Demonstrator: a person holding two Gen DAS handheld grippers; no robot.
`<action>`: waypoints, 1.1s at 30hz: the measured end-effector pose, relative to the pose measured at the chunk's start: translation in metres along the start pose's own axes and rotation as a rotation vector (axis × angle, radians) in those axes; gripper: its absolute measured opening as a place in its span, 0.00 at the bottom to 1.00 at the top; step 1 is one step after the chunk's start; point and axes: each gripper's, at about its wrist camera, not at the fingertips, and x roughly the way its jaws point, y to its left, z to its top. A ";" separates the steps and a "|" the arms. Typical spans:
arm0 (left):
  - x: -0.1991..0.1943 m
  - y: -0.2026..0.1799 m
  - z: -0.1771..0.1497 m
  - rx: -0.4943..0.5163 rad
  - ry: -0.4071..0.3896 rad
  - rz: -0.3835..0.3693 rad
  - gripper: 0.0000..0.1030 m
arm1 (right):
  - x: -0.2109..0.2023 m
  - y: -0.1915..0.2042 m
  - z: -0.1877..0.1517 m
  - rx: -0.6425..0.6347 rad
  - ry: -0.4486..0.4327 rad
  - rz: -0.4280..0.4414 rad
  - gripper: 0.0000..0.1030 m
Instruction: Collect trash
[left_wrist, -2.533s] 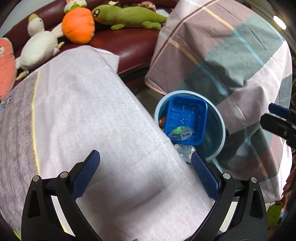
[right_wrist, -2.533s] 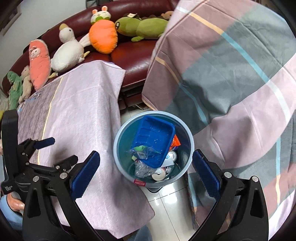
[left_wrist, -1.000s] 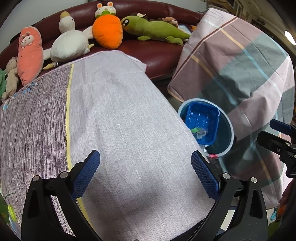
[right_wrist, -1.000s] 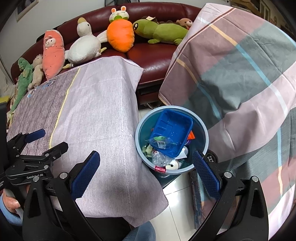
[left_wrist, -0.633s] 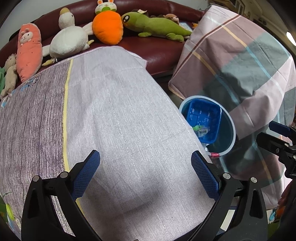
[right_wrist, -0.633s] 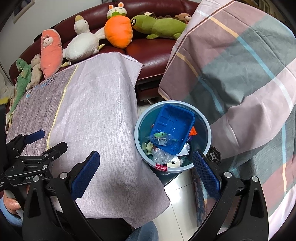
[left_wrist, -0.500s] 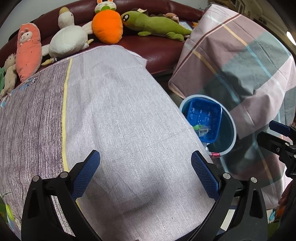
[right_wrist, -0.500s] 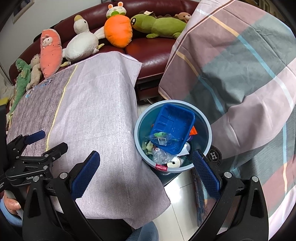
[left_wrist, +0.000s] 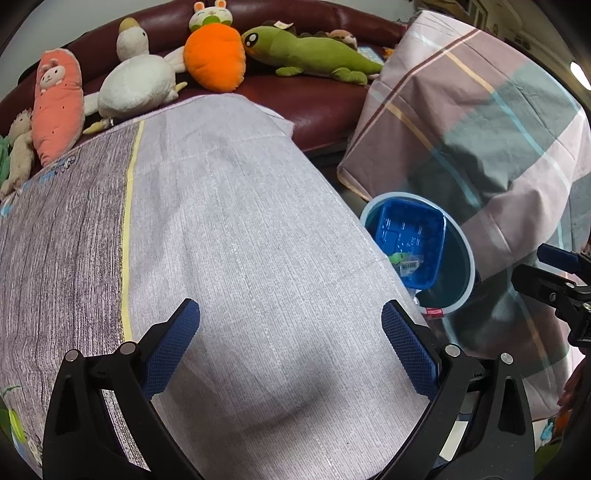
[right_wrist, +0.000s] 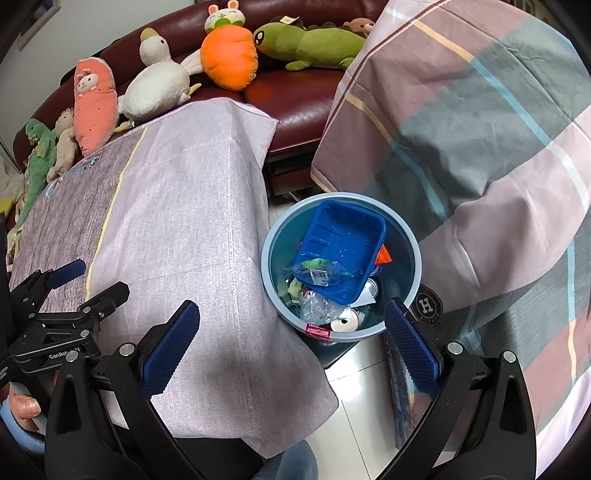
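Right wrist view: right gripper (right_wrist: 291, 332) jaws wide, empty; trash bin (right_wrist: 412, 254) holding blue tray (right_wrist: 343, 236) just ahead; left gripper (left_wrist: 290, 332) likewise wide, empty.

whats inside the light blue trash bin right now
The bin holds a blue plastic tray tilted on top, a clear wrapper lying in it, an orange scrap beside it, and crumpled plastic below. Whatever lies under the tray is covered.

Living room: sofa (right_wrist: 303, 96), plush toys (right_wrist: 229, 62)
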 end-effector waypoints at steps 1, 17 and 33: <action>0.001 0.000 0.000 0.001 0.001 0.002 0.96 | 0.001 -0.001 0.000 0.000 0.001 -0.001 0.93; 0.009 -0.007 0.000 0.020 0.021 0.015 0.96 | 0.010 -0.004 0.002 0.009 0.016 -0.004 0.93; 0.017 -0.013 0.000 0.039 0.057 -0.012 0.96 | 0.012 -0.011 0.003 0.026 0.016 -0.020 0.93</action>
